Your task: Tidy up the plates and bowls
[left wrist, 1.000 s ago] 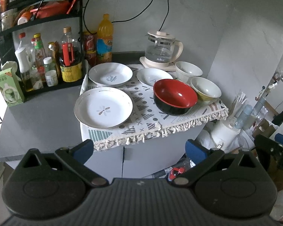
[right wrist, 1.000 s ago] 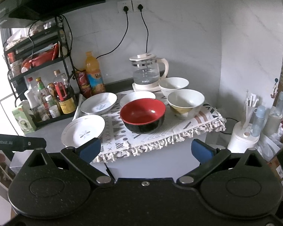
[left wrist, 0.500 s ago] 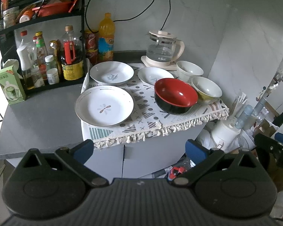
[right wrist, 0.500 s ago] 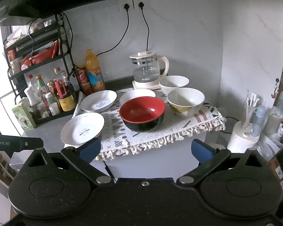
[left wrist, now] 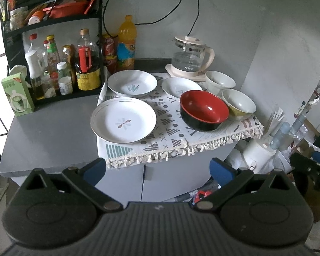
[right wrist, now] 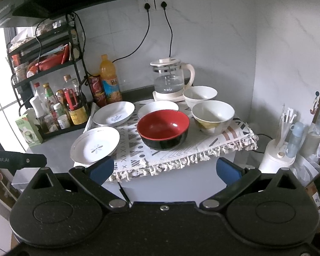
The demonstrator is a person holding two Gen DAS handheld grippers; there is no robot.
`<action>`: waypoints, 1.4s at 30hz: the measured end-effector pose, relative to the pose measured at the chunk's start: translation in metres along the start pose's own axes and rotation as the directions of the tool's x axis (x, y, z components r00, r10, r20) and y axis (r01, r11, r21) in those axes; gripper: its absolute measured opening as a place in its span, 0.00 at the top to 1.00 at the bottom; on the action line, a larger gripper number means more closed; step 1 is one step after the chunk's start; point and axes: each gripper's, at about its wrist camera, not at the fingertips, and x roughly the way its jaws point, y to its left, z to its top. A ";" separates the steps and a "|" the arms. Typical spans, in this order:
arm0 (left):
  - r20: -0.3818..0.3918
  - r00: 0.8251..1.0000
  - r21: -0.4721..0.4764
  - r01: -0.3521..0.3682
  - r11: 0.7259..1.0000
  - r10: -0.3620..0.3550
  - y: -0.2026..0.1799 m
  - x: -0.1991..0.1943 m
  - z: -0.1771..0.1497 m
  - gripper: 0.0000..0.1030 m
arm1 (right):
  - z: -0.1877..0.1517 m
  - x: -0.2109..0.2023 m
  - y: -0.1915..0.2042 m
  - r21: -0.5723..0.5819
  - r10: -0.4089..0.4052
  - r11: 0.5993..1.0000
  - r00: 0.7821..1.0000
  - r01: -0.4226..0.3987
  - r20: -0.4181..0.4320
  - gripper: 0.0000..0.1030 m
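On a patterned cloth (left wrist: pixel 170 136) lie a large white plate (left wrist: pixel 123 120) at the front left, a second white plate (left wrist: pixel 131 83) behind it and a small white dish (left wrist: pixel 181 87). A red-and-black bowl (left wrist: pixel 203 109), a yellow-sided bowl (left wrist: pixel 238 104) and a white bowl (left wrist: pixel 219 82) stand to the right. All show in the right wrist view too: plate (right wrist: pixel 95 144), red bowl (right wrist: pixel 163 129), yellow-sided bowl (right wrist: pixel 213 117). My left gripper (left wrist: pixel 157 169) and right gripper (right wrist: pixel 163 170) are open, empty, and short of the counter's front edge.
A glass kettle (left wrist: pixel 189 58) stands behind the bowls. A black rack with bottles (left wrist: pixel 53 64) fills the back left, an orange drink bottle (left wrist: pixel 127 42) beside it. A green carton (left wrist: pixel 17 98) sits on the grey counter (left wrist: pixel 49 136). A utensil holder (right wrist: pixel 281 151) stands at the right.
Both grippers have drifted slightly closer to the counter, and the dishes sit a little lower in view. Nothing on the cloth has moved.
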 end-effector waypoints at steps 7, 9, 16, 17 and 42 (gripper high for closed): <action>-0.012 1.000 -0.009 -0.011 1.000 0.011 -0.004 0.011 0.007 0.01 | 0.006 0.013 -0.008 0.007 0.023 1.000 1.000 -0.023 -0.012 0.00; -0.016 1.000 -0.014 -0.010 1.000 0.010 -0.006 0.017 0.011 0.01 | 0.007 0.019 -0.011 0.009 0.018 1.000 1.000 -0.018 -0.016 0.00; -0.022 1.000 -0.021 -0.006 1.000 0.005 -0.016 0.048 0.029 0.01 | 0.017 0.048 -0.031 0.021 0.020 1.000 0.999 -0.019 -0.044 0.00; -0.028 1.000 -0.023 -0.007 1.000 0.006 -0.019 0.054 0.033 0.01 | 0.019 0.053 -0.034 0.024 0.011 1.000 0.999 -0.009 -0.051 0.00; -0.124 0.976 -0.037 0.176 0.984 -0.179 -0.084 0.218 0.149 0.07 | 0.083 0.188 -0.119 0.139 -0.122 0.980 0.981 0.143 -0.150 0.16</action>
